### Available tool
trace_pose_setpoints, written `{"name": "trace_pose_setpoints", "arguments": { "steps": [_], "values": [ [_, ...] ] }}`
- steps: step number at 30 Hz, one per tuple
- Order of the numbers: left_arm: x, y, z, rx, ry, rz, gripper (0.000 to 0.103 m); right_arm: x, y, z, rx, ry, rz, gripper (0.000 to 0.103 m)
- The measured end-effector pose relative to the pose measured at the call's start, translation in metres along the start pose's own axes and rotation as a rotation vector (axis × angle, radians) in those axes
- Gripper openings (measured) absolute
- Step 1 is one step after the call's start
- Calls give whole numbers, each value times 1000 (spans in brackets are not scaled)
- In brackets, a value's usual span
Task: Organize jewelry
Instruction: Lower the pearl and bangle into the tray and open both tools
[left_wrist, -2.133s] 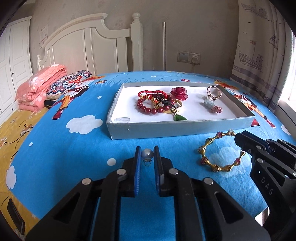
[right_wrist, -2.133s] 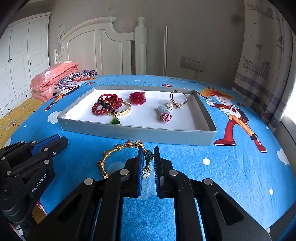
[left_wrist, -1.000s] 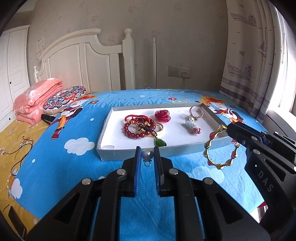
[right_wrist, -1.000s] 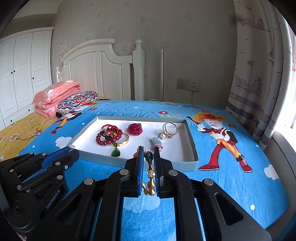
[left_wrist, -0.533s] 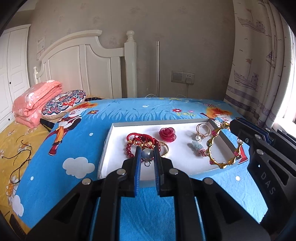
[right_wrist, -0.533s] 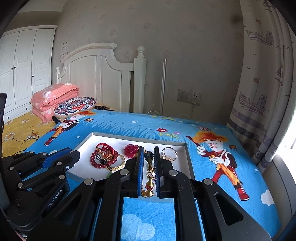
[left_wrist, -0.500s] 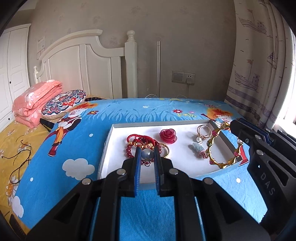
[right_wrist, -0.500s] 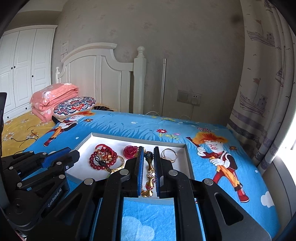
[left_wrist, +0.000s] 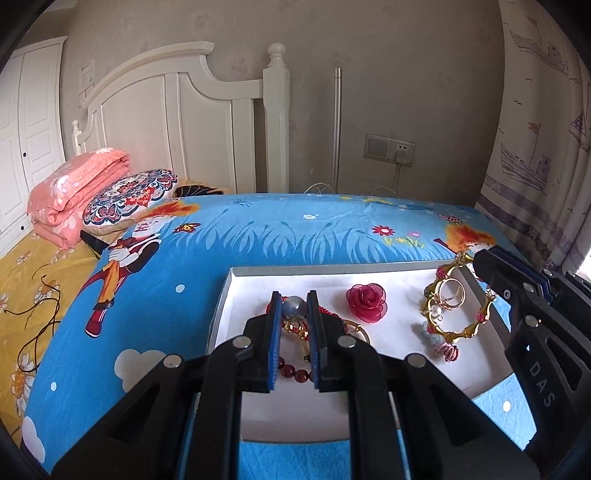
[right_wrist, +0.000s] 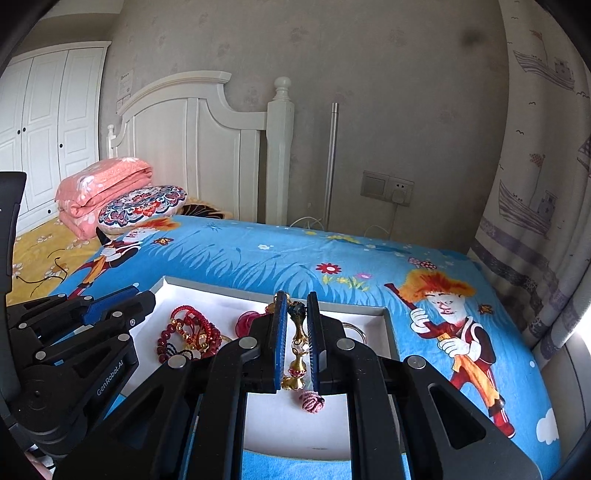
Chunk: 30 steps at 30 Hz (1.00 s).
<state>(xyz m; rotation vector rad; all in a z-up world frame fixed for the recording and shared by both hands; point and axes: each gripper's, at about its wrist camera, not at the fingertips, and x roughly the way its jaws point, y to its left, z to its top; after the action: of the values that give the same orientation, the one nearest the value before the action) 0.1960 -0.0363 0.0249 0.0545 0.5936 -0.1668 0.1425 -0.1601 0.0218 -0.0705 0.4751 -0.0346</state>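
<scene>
Both grippers are held over the tray, each clamped on a piece of jewelry.

The left gripper (left_wrist: 292, 308) is angled downward above the tray's (left_wrist: 221, 306) left part, its pads closed on a grey pearl (left_wrist: 294, 306). The right gripper (right_wrist: 296, 310) is tilted down over the tray's right part, its pads pressed tight on a gold bangle (left_wrist: 452, 310), which hangs from them above the tray floor. In the white tray are seen a red bead bracelet (right_wrist: 184, 330), a red rose (left_wrist: 366, 302), gold rings (left_wrist: 451, 295) and a small pink-tipped charm (left_wrist: 447, 350). The tray rests on a blue bedsheet (left_wrist: 258, 236).
</scene>
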Motion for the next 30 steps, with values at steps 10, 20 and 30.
{"name": "trace_pose_setpoints", "arguments": {
  "steps": [10, 20, 30],
  "values": [
    [25, 3, 0, 4, 41, 24, 13, 26, -1, -4, 12, 60, -3, 10],
    [31, 5, -4, 10, 59, 33, 13, 35, 5, -6, -1, 87, 4, 10],
    [40, 4, -7, 9, 90, 42, 13, 42, 5, -8, -2, 101, 2, 10]
  ]
}}
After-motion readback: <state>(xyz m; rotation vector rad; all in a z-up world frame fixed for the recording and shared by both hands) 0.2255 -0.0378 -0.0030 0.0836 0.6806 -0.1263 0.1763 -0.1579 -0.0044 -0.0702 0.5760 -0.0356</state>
